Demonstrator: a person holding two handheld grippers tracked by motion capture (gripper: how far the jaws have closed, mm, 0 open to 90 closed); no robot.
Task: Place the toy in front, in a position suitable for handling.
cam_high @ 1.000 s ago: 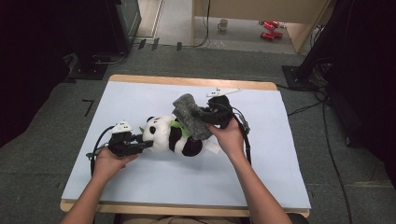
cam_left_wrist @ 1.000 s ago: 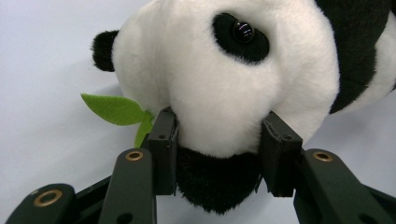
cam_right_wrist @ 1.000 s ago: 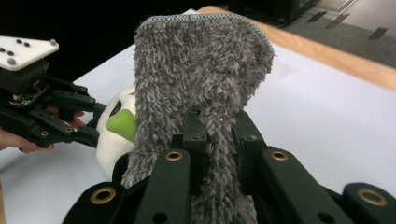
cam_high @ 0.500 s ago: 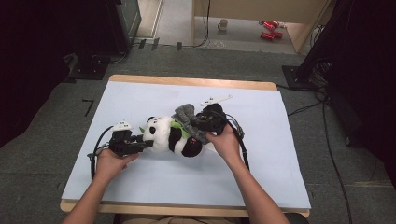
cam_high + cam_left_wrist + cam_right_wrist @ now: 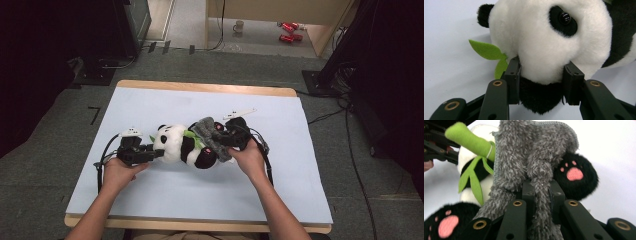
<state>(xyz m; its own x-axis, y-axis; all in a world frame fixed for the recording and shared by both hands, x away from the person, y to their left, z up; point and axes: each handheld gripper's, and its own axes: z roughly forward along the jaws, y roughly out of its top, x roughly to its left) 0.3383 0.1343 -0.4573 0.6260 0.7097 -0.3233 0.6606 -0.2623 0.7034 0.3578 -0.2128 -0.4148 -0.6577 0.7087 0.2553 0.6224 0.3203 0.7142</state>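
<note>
At frame centre, the left gripper (image 5: 156, 153) clamped the panda toy (image 5: 182, 146) by its head while the right gripper (image 5: 223, 141) pinched a grey fuzzy cloth (image 5: 212, 138) over its feet; covering the body looked next.

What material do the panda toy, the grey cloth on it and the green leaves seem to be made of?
Panda toy: soft plush, short dense pile, with a glossy eye that is probably plastic.
Grey cloth: fluffy fabric with longer, shaggy fibres and a stitched edge, perhaps fleece or chenille.
Green leaves: flat, matte, thin pieces, most likely felt.
</note>
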